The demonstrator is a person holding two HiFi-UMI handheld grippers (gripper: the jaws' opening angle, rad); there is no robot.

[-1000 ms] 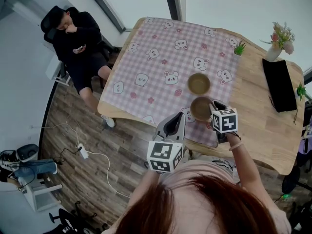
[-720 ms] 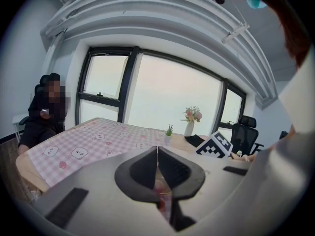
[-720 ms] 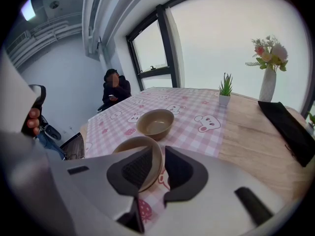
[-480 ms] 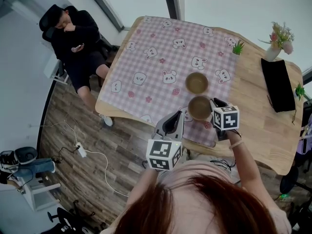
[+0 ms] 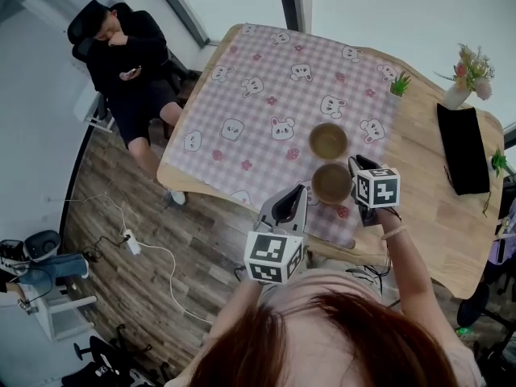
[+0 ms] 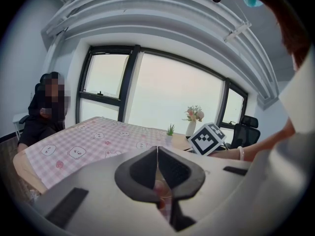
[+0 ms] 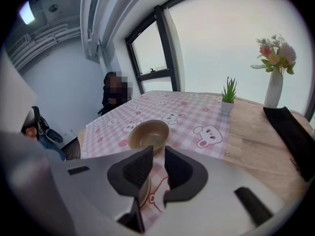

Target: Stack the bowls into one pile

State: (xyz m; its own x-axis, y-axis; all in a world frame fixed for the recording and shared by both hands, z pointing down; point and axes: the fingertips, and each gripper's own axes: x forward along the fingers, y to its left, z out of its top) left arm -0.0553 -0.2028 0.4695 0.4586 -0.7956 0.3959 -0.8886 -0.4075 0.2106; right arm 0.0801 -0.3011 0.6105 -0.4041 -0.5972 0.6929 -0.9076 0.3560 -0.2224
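Observation:
Two tan bowls stand on the pink checked cloth (image 5: 266, 95), close together. The far bowl (image 5: 328, 141) is empty and upright, and it also shows ahead in the right gripper view as the far bowl (image 7: 149, 134). My right gripper (image 5: 355, 174) sits at the right rim of the near bowl (image 5: 331, 183), which rests on the cloth. In its own view, the right gripper (image 7: 156, 154) has its jaws only a narrow gap apart, astride that rim (image 7: 141, 193). My left gripper (image 5: 293, 198) hangs at the table's near edge, left of the near bowl. The left gripper (image 6: 157, 151) is shut on nothing.
On the bare wood to the right are a vase of flowers (image 5: 461, 87), a small potted plant (image 5: 397, 81) and a flat black case (image 5: 463, 145). A person sits in a chair (image 5: 129, 63) off the table's far left corner. Cables (image 5: 153, 256) lie on the floor.
Both grippers and both bowls keep their places. The right gripper stays at the near bowl's rim. Only the head view has shifted a little.

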